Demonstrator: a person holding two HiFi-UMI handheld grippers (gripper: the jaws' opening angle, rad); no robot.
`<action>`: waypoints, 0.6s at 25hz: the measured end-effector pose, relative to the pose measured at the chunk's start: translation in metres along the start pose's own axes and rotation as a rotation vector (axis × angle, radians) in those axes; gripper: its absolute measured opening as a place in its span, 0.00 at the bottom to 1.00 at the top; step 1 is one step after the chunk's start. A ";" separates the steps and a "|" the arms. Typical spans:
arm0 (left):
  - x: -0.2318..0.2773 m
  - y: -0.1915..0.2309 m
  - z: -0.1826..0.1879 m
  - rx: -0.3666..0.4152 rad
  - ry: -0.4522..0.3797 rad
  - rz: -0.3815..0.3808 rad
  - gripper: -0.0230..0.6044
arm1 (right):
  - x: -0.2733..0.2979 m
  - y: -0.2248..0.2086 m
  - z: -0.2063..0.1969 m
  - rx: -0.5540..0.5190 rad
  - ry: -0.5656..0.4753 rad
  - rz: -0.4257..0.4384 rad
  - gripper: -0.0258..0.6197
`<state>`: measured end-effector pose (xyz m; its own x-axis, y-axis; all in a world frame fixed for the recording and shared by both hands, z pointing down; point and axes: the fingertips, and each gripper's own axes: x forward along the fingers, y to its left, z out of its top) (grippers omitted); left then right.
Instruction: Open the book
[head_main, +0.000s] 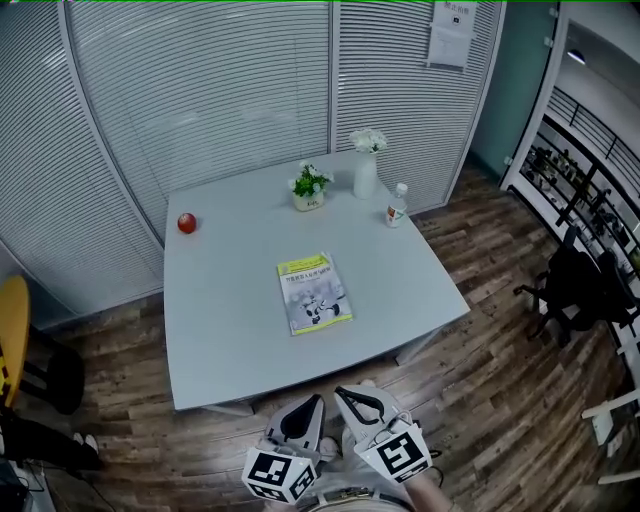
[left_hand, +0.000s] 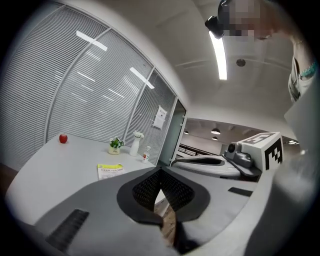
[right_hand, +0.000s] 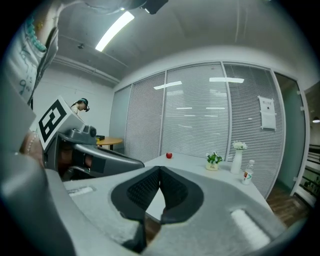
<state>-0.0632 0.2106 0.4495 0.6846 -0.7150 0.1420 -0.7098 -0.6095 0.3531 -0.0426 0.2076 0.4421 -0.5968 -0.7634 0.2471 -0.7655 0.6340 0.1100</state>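
The book (head_main: 314, 292) lies closed on the table (head_main: 220, 330). The left gripper (head_main: 314, 404) and right gripper (head_main: 346, 397) (both short of its edge) have fingers pressed together, empty.

I see a grey table (head_main: 220, 330) carrying a red apple (head_main: 187, 223) near its far left corner. A small potted plant (head_main: 309, 187), a white flower vase (head_main: 366, 172) and a bottle (head_main: 397, 205) line the far edge.
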 end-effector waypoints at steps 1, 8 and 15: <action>0.001 0.002 0.000 -0.006 -0.002 0.005 0.03 | 0.003 -0.001 0.001 -0.007 0.007 0.006 0.04; 0.019 0.024 0.013 -0.004 -0.035 0.026 0.03 | 0.031 -0.017 0.007 -0.017 0.008 0.038 0.04; 0.056 0.054 0.031 -0.007 -0.038 0.059 0.03 | 0.070 -0.049 0.014 -0.012 -0.001 0.078 0.04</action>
<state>-0.0679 0.1271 0.4482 0.6347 -0.7621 0.1279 -0.7474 -0.5634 0.3520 -0.0498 0.1212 0.4402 -0.6544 -0.7120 0.2547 -0.7139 0.6927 0.1024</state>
